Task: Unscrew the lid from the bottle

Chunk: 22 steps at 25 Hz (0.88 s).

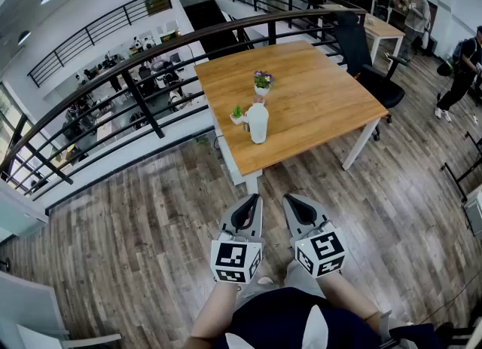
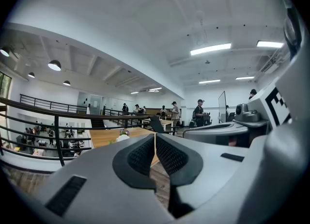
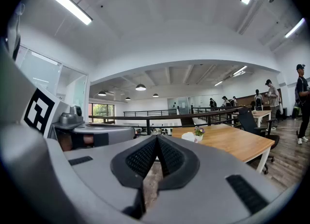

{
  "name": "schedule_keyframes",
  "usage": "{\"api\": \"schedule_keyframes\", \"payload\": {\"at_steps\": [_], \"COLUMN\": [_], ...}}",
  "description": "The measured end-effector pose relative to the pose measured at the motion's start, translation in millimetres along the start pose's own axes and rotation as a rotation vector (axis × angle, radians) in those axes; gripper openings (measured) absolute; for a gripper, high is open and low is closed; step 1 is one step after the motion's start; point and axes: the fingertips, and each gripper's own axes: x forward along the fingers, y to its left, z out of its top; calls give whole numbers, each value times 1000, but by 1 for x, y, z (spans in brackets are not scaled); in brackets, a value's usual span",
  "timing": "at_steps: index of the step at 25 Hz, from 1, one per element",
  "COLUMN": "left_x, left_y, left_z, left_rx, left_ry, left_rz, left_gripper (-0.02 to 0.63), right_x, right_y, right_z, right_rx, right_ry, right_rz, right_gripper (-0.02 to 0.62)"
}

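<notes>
A white bottle [image 1: 257,123] with its lid on stands upright near the front edge of a wooden table [image 1: 316,106]. It shows small in the left gripper view as the bottle [image 2: 122,137] and in the right gripper view as the bottle [image 3: 188,136]. My left gripper [image 1: 251,203] and right gripper [image 1: 291,200] are held side by side over the floor, well short of the table. Both are shut with nothing between their jaws. Seen from their own cameras, the left gripper [image 2: 155,138] and right gripper [image 3: 157,140] have their tips together.
Two small potted plants [image 1: 262,82] [image 1: 237,114] stand beside the bottle. A black railing [image 1: 143,91] runs along the table's left and far sides. An office chair [image 1: 369,68] sits at the table's right. Several people stand at the back right.
</notes>
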Motion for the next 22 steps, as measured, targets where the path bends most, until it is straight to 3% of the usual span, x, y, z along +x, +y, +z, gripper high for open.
{"api": "schedule_keyframes", "payload": {"at_steps": [8, 16, 18, 19, 22], "left_x": [10, 40, 50, 56, 76], "left_y": [5, 21, 28, 32, 42], "left_z": [-4, -6, -5, -4, -5], "left_rx": [-42, -56, -61, -66, -62], "left_ry": [5, 15, 20, 23, 45], "left_rz": [-41, -54, -55, -57, -61], "left_gripper": [26, 29, 32, 50, 190], "right_x": [1, 18, 27, 32, 49], "right_y": [0, -29, -36, -40, -54], "right_z": [-8, -1, 4, 7, 13], "right_rx": [-6, 27, 36, 34, 17], "right_ry": [-2, -25, -36, -40, -49], "right_rz": [9, 15, 27, 31, 35], "right_gripper": [-2, 2, 67, 95, 163]}}
